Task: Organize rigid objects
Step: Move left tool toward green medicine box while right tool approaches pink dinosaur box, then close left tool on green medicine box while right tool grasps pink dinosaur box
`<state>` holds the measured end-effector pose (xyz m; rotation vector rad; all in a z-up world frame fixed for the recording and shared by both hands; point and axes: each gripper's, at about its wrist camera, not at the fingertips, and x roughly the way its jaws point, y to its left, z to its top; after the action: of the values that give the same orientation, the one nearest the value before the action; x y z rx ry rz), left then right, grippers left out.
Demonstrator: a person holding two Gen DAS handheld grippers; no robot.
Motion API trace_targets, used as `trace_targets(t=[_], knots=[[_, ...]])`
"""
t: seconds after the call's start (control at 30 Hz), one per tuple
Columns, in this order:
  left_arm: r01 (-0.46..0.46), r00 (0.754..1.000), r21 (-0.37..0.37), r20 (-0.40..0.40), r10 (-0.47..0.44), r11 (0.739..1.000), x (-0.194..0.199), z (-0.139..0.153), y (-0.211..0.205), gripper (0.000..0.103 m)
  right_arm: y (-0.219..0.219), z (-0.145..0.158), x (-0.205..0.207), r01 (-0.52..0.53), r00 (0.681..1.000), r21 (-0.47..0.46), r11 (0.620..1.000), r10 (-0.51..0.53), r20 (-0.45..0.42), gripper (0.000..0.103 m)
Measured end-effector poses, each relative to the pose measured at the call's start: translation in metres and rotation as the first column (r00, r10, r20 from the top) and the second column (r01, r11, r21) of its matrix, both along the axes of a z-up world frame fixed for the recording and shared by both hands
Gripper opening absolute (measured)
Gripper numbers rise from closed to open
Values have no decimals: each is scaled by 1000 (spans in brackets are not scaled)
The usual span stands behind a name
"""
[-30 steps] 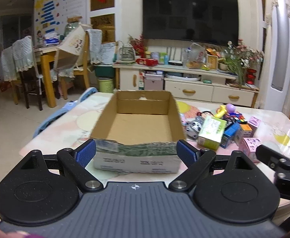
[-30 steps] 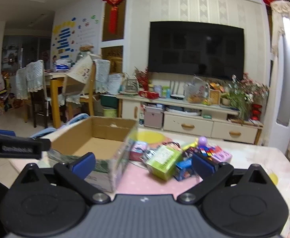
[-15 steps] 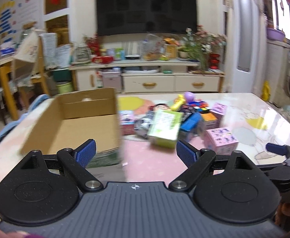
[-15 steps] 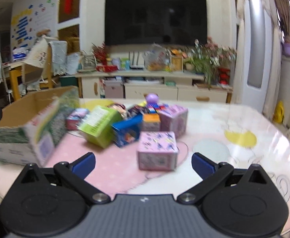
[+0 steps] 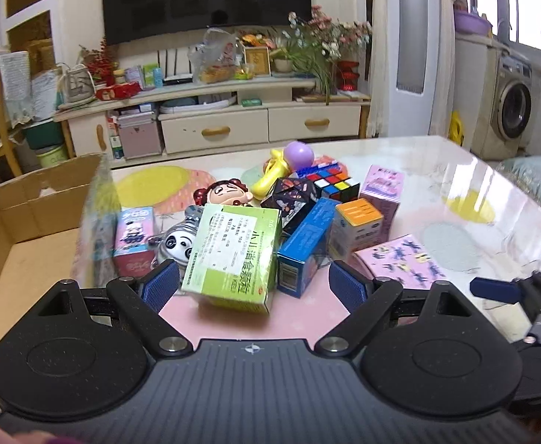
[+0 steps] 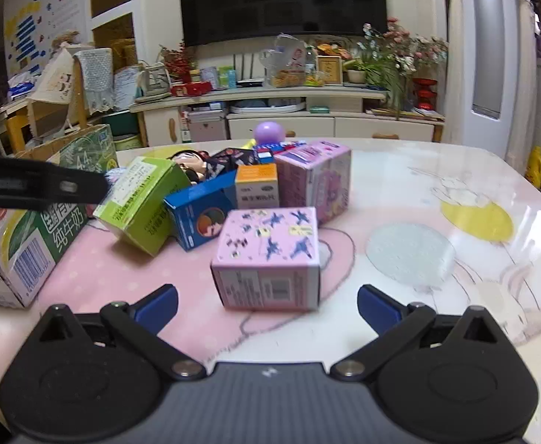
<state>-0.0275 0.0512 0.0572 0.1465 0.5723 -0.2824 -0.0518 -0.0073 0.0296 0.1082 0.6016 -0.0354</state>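
I note my left tongs (image 5: 254, 286) spread wide before the green box (image 5: 233, 259); my right tongs (image 6: 266, 305) gape, empty, facing the pink box (image 6: 268, 255).

Glossy table (image 6: 437, 170), matt corrugated cardboard box (image 5: 30, 222), seemingly smooth printed-card cartons (image 6: 266, 255)

pink box (image 6: 266, 255) blocks toy pile (image 6: 233, 170); right clear.

Cardboard box (image 5: 19, 244): open, empty, at tabletop's left edge.
Green box (image 5: 233, 255): tilted, nearest the cardboard box.
Blue box (image 5: 305, 244): leaning beside the green box.
Pink box (image 6: 268, 257): flat, frontmost.
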Motion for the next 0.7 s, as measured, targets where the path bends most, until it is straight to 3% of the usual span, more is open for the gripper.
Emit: trace_targets(t=[0.33,0.7], knots=[[-56,996,55,-69,60,997,41,-13,0,103,-5,-4,24,-20,999,24,1000,21,-48,102],[-63,983,34,-169,68,997,76,-25,2,103,-4,-10,42,-20,997,6,1000,21,-70,102]])
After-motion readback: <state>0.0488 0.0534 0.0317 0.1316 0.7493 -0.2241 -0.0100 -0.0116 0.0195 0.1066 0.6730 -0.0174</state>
